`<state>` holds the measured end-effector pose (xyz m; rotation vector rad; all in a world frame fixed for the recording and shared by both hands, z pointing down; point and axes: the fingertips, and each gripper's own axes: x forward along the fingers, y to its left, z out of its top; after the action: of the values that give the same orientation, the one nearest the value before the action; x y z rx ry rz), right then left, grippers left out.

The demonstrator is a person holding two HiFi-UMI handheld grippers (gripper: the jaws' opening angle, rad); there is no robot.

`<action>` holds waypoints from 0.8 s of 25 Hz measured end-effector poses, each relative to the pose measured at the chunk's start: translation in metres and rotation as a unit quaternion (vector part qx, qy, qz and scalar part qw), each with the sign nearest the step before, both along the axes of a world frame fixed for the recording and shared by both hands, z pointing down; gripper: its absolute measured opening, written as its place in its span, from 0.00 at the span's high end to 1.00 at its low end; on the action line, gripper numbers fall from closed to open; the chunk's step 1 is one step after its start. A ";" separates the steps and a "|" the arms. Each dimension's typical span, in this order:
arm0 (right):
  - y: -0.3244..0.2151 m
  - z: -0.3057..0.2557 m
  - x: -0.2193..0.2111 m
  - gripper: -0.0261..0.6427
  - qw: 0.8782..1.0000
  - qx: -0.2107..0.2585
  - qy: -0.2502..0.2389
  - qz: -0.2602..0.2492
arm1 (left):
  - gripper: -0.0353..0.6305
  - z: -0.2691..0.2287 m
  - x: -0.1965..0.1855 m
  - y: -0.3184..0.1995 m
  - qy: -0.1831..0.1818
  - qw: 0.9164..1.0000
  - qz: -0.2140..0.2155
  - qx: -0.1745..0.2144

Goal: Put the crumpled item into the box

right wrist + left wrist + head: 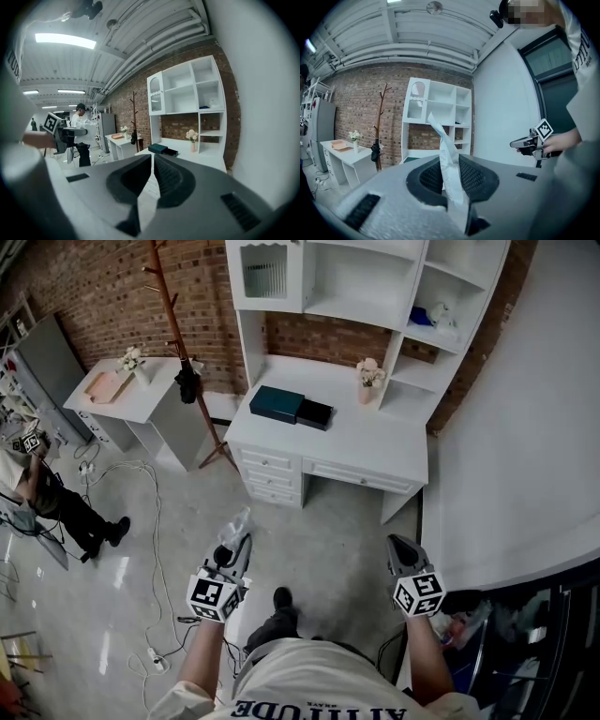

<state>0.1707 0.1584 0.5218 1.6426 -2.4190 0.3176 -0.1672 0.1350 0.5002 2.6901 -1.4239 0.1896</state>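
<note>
We have the first part done: our left claw [239, 540] is closed tight on the crumpled thing [448, 161], a thin, pale, wrinkly bit that looks like a wrapper. It is squeezed between the two jaws, and its loose end sticks up past their tips. The rest is not done yet. The box [278, 403] is dark and sits on the white desk [375, 442]. The desk is well away from us, across a stretch of floor [347, 540]. So we think we have to walk up to the desk, hold the crumpled thing over the box and let it go. A black part [315, 413] touches the right side of the box. It may be a pulled-out tray, but from here we cannot tell if the box is open. If it is shut, we think our right claw [399, 546] will have to open it. That claw holds nothing, and its jaws are pressed together at the tips. We hold both arms out in front of us, well apart and at about the same height. Both claws point toward the desk and tip down just a little. As we look ahead, the box lies between the two claws, nearer the left one.
</note>
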 end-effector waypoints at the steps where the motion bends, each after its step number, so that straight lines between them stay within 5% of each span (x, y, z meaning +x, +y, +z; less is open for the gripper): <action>1: -0.008 0.000 -0.003 0.91 1.000 -0.002 0.000 0.002 | 0.84 0.000 -0.003 -0.009 0.000 1.000 0.002 -0.001; 20: -0.151 0.000 -0.055 0.91 0.998 -0.021 0.031 0.059 | 0.84 0.013 -0.049 -0.195 0.002 0.998 0.067 -0.007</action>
<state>0.1157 0.0070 0.5213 1.7536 -2.2600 0.3279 -0.2161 -0.0595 0.5129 2.7744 -1.2381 0.2035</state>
